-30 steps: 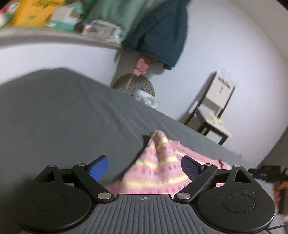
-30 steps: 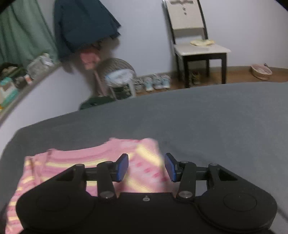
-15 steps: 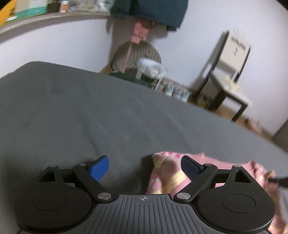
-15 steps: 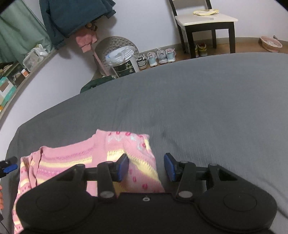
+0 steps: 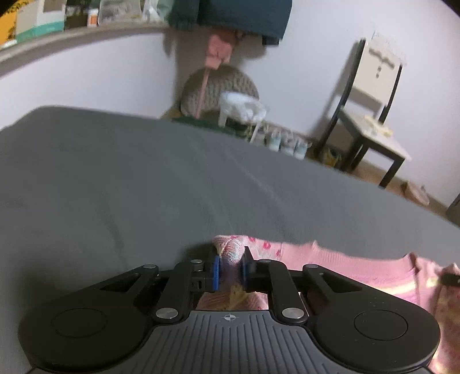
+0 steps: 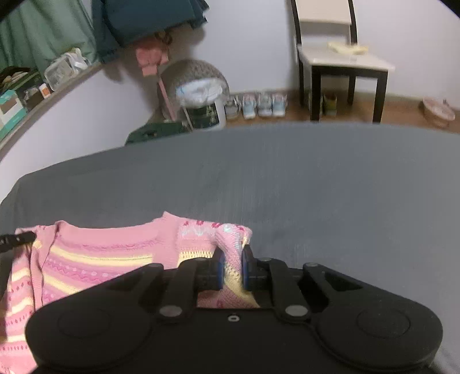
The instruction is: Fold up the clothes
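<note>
A pink knit sweater (image 6: pixel 100 259) with yellow stripes lies on the grey bed (image 6: pixel 316 187). Its neckline shows in the right wrist view. My right gripper (image 6: pixel 232 264) is shut on a bunched corner of the sweater at its right side. In the left wrist view the same sweater (image 5: pixel 345 267) spreads to the right, and my left gripper (image 5: pixel 230 270) is shut on a bunched fold at its left corner. The tip of the other gripper shows at each view's edge, dark and small.
Beyond the bed stand a chair (image 6: pixel 339 60), a row of shoes (image 6: pixel 256 105), a woven basket (image 6: pixel 195 72) and a white bin with a bag (image 6: pixel 207 106). A shelf with boxes (image 5: pixel 43 20) runs along the left wall. Dark and green garments (image 6: pixel 138 20) hang above.
Both grippers were open over the sweater; both have now shut on bunched corners of it. The left gripper swung from the sweater's middle to its left corner.
</note>
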Demonstrator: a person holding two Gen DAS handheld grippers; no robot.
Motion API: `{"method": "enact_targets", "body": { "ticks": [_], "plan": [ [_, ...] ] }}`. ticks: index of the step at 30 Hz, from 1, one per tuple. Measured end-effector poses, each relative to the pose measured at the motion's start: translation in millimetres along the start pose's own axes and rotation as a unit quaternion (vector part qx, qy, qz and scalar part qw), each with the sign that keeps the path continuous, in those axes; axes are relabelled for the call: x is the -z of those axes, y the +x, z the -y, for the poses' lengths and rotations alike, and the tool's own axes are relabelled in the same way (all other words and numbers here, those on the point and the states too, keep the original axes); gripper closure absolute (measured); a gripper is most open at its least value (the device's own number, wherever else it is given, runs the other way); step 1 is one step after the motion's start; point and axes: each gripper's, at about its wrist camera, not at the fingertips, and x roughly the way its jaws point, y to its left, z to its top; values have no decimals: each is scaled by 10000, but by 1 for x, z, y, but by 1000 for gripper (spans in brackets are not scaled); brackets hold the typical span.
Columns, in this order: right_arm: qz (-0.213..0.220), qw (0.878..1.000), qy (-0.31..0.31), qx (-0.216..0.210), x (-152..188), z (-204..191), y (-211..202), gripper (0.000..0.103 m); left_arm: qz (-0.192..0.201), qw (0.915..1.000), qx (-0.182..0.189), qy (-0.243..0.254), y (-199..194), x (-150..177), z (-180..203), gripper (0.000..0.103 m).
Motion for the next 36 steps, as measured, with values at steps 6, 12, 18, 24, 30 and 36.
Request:
{"method": "enact_targets", "body": {
  "ticks": [6, 12, 18, 24, 30, 36],
  "plan": [
    [729, 9953, -191, -610, 27, -14, -79, 92, 552, 9972, 392, 328, -71, 7, -12, 89],
    [1021, 9854, -681, -1182, 100, -30, -169, 92, 834, 9870, 773, 1139, -167, 61, -36, 89],
    [625, 9793, -1451, -1265, 205, -32, -222, 92, 518, 9685, 1065, 2189, -237, 150, -50, 89],
    [364, 9543, -2899, -628, 261, -66, -225, 85, 99, 9225, 631, 3807, -253, 214, -34, 76],
    [484, 8688, -4928, -1, 286, -104, -232, 70, 703, 8441, -1, 5315, -275, 231, -20, 11],
    [328, 7718, -6344, 278, 311, -126, -225, 67, 1000, 7233, -268, 6827, -276, 250, 3, 11]
  ]
}}
